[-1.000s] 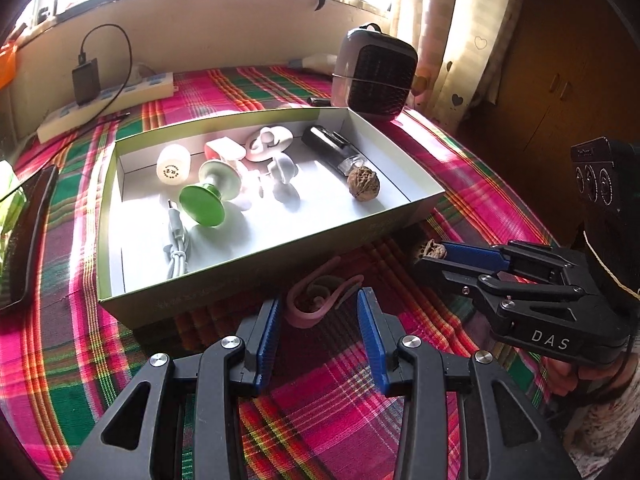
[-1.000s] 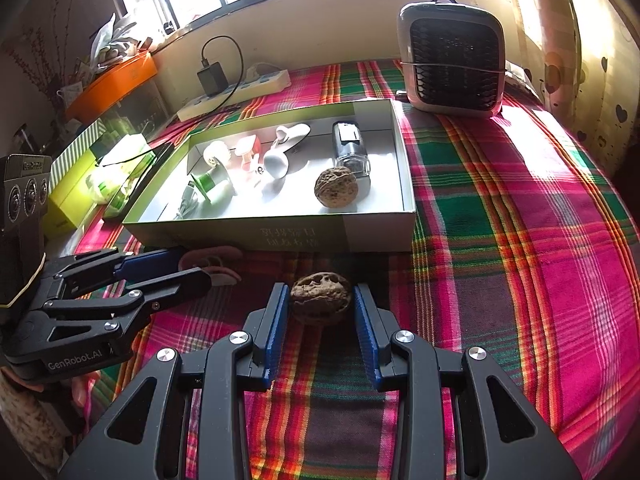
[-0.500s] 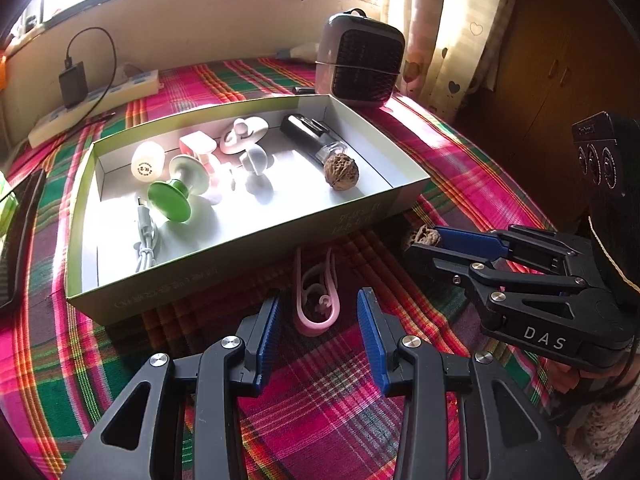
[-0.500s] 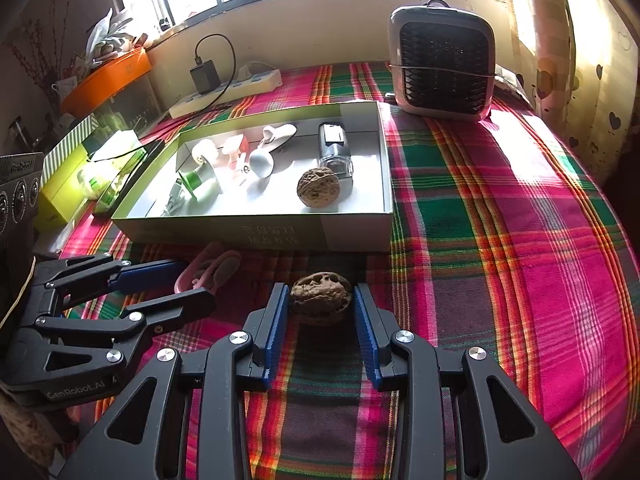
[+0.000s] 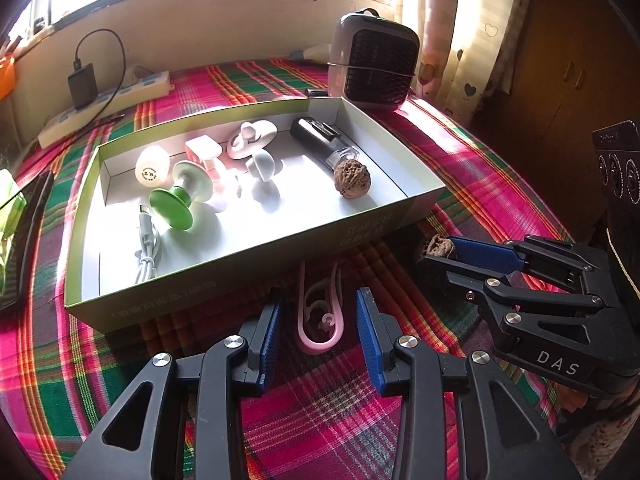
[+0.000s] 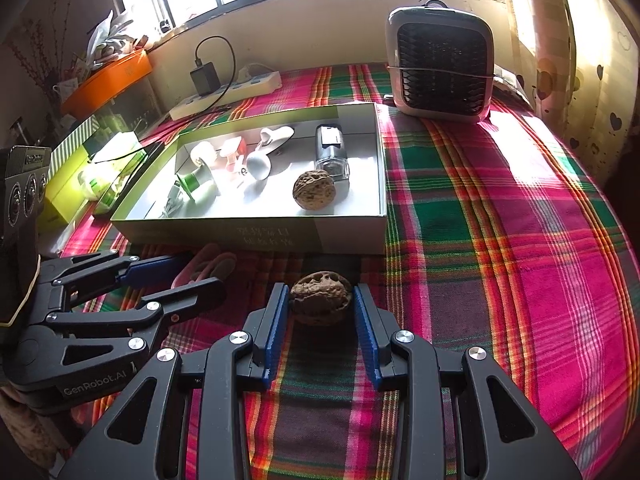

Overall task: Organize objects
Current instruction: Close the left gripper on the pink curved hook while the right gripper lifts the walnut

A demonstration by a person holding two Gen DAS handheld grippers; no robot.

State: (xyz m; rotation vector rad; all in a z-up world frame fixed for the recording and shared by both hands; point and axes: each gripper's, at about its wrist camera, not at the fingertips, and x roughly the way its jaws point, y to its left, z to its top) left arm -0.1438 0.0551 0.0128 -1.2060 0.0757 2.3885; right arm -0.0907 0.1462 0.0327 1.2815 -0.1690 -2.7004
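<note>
Left jaws closing around pink clip (image 5: 319,312), not yet touching, right jaws clamped on walnut (image 6: 321,303)

Box wall (image 6: 248,236): blocks the far side, just beyond both tools.
Right cloth (image 6: 500,260): open, bare.
Heater (image 6: 440,64): far right.

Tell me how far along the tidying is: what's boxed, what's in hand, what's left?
Done: one walnut, a green-based stand, a cable and other small items already lie in the box. In hand: the right tool is shut on the second walnut; the left tool is closing around the pink clip, pads not yet touching. Left: both still need to go into the box.
</note>
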